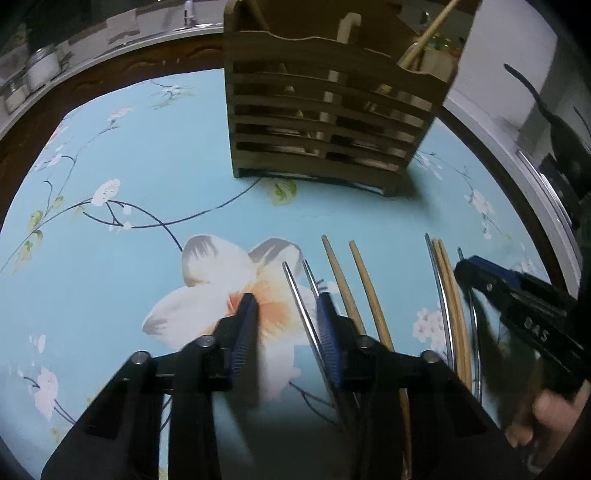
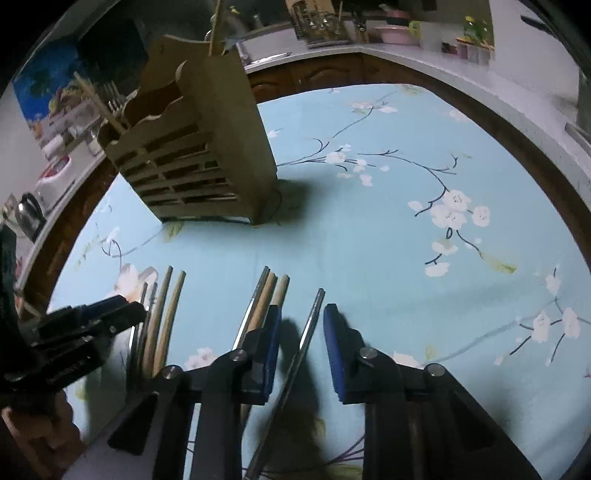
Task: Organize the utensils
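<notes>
A slatted wooden utensil holder (image 1: 325, 122) stands on the blue floral tablecloth (image 1: 147, 155), also in the right wrist view (image 2: 199, 158), with a few wooden sticks in it. Several chopsticks lie flat on the cloth: metal ones (image 1: 299, 295), wooden ones (image 1: 365, 291) and a mixed bunch (image 1: 448, 295). My left gripper (image 1: 288, 306) is open and empty, just left of the metal chopsticks. My right gripper (image 2: 301, 317) is open, its fingers on either side of one metal chopstick (image 2: 310, 332) without touching it. It also shows in the left wrist view (image 1: 480, 273).
The table has a dark wooden rim (image 2: 443, 92). Beyond it a counter (image 2: 369, 48) carries jars (image 1: 40, 70), a pink bowl (image 2: 395, 31) and a kettle (image 2: 29, 214). Bare cloth lies to the right (image 2: 406, 258).
</notes>
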Tool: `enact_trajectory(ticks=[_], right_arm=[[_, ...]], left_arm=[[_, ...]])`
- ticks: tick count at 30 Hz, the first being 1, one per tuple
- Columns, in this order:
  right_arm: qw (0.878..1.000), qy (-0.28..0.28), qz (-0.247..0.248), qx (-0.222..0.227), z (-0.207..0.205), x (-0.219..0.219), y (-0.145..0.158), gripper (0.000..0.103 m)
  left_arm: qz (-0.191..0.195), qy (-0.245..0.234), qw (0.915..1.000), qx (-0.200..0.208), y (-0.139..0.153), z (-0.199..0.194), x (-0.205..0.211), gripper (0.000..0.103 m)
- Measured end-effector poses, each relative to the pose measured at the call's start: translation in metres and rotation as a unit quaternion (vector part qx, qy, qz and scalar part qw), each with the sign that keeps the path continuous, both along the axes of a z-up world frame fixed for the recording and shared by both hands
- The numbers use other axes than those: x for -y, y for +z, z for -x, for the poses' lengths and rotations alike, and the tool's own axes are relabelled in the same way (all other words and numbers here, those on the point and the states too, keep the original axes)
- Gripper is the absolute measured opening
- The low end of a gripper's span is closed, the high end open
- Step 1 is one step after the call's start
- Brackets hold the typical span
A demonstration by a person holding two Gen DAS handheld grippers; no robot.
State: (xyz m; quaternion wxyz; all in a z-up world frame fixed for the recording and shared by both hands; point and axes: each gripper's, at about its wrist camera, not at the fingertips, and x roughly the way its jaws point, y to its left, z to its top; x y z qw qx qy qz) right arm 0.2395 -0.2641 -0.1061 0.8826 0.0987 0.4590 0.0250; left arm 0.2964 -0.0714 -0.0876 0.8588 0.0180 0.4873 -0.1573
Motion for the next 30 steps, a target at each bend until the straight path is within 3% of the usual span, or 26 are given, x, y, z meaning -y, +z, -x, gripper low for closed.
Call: enact_trajectory(ticks=[2,9,12,20,25,30], right_arm=[[1.000,0.000,-0.001,0.000,0.000,0.002,0.000,0.015],[1.000,0.006,0.022,0.003,-0.010,-0.006,-0.002,0.015],[0.999,0.010,0.040,0.009,-0.008,-0.009,-0.003,0.013],[1.000,0.001,-0.023,0.016,0.002,0.002,0.007,0.004],[0.998,0.010,-0.040,0.049,0.023,0.001,0.037,0.004],[0.994,0.020,-0.053,0.094,0.046,0.001,0.077,0.004]], left_arm=[[0.001,-0.017,0.9999,-0.001,0.000,0.004,-0.002,0.021],[-0.010,-0.030,0.9995,0.003,0.000,-0.003,0.013,0.021],[-0.028,-0.038,0.9988,0.015,-0.001,-0.001,0.022,0.010],[0.013,-0.041,0.9991,-0.005,0.006,0.005,0.009,0.004],[0.049,-0.039,0.9979,0.018,0.031,0.028,-0.006,0.004],[0.087,-0.041,0.9934,0.062,0.076,0.055,-0.023,0.004]])
